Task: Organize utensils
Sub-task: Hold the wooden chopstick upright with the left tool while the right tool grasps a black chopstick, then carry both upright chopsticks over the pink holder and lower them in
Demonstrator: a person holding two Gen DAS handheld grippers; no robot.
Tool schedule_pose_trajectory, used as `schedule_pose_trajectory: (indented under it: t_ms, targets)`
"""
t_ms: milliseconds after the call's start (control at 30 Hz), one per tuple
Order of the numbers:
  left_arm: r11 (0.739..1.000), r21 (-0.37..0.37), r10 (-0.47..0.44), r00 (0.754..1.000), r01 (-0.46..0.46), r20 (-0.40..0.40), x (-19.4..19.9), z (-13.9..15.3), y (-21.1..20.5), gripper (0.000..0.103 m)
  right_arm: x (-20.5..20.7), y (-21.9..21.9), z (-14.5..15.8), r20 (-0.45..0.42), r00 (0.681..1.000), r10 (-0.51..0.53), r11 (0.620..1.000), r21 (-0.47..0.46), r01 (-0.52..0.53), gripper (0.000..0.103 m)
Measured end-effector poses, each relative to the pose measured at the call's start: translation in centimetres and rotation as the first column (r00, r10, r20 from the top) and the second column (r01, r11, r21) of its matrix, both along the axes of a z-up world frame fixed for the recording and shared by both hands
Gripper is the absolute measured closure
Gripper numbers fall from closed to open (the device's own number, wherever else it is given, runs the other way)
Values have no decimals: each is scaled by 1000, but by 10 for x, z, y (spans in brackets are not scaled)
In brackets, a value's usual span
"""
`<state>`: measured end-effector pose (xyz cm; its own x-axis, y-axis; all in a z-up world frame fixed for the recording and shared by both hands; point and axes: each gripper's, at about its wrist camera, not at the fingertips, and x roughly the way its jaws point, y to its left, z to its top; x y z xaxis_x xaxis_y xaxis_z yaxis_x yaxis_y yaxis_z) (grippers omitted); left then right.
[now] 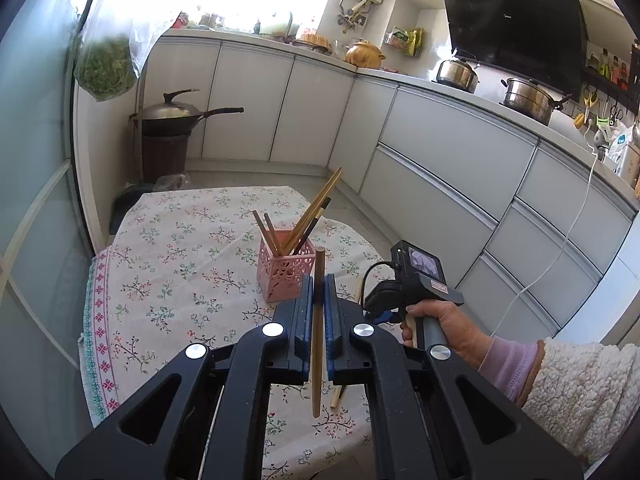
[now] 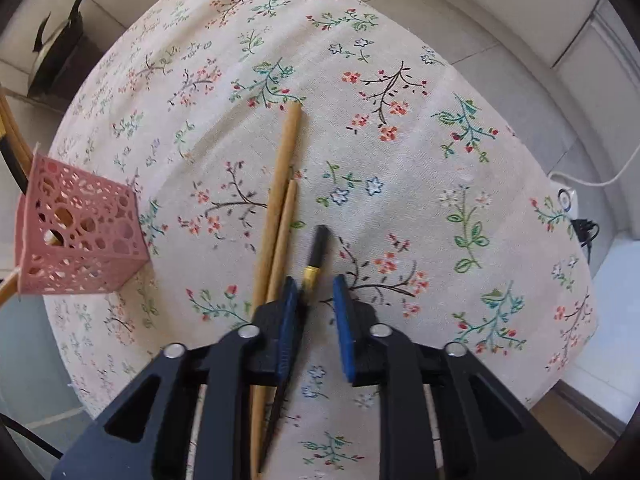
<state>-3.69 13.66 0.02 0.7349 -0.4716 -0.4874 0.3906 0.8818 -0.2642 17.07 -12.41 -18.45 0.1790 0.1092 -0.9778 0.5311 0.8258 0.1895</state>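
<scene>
My left gripper point(image 1: 319, 280) is shut on a light wooden chopstick point(image 1: 319, 264) and holds it above the floral tablecloth point(image 1: 168, 264). Just beyond its tip stands a pink perforated holder point(image 1: 282, 276) with several chopsticks leaning in it. My right gripper point(image 2: 316, 280) points down at the cloth with its jaws narrowly apart. A black chopstick with a gold band point(image 2: 318, 248) lies between them against the left pad, and a strip of cloth shows beside the right pad. Two wooden chopsticks point(image 2: 284, 168) lie side by side just left of it. The holder point(image 2: 80, 236) stands at the far left.
The small table's cloth edge point(image 2: 576, 280) drops off close on the right, with a power strip point(image 2: 566, 200) and white cable on the floor. A person's hand point(image 1: 440, 320) grips the right tool. White cabinets point(image 1: 440, 152) and a lidded wok point(image 1: 176, 114) stand beyond.
</scene>
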Motion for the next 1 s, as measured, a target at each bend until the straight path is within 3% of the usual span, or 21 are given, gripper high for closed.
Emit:
schedule_pose_trajectory:
  t_ms: [200, 333, 400, 533, 667, 833, 1000]
  targets:
    - [1000, 6, 5, 1000, -5, -6, 3, -2, -2, 98, 6, -18, -5, 15, 999, -31, 993, 110, 29, 92]
    - [1000, 10, 18, 1000, -18, -14, 7, -3, -4, 98, -5, -25, 0, 99, 994, -45, 987, 159, 29, 96]
    - [1000, 9, 27, 999, -27, -17, 9, -3, -5, 98, -23, -25, 22, 200, 979, -29, 987, 158, -3, 96]
    - [999, 4, 44, 999, -43, -8, 11, -2, -9, 98, -59, -18, 83, 403, 913, 57, 994, 67, -92, 96]
    - [998, -1, 58, 998, -58, -2, 13, 0, -14, 98, -100, -9, 144, 571, 809, 141, 989, -43, -142, 96]
    - [997, -16, 78, 997, -78, 4, 20, 9, -22, 98, -121, -10, 194, 678, 719, 153, 988, -85, -130, 96]
    - [996, -7, 91, 995, -90, 49, 30, 32, -31, 98, -123, -17, 239, 736, 662, 141, 989, -76, -125, 96]
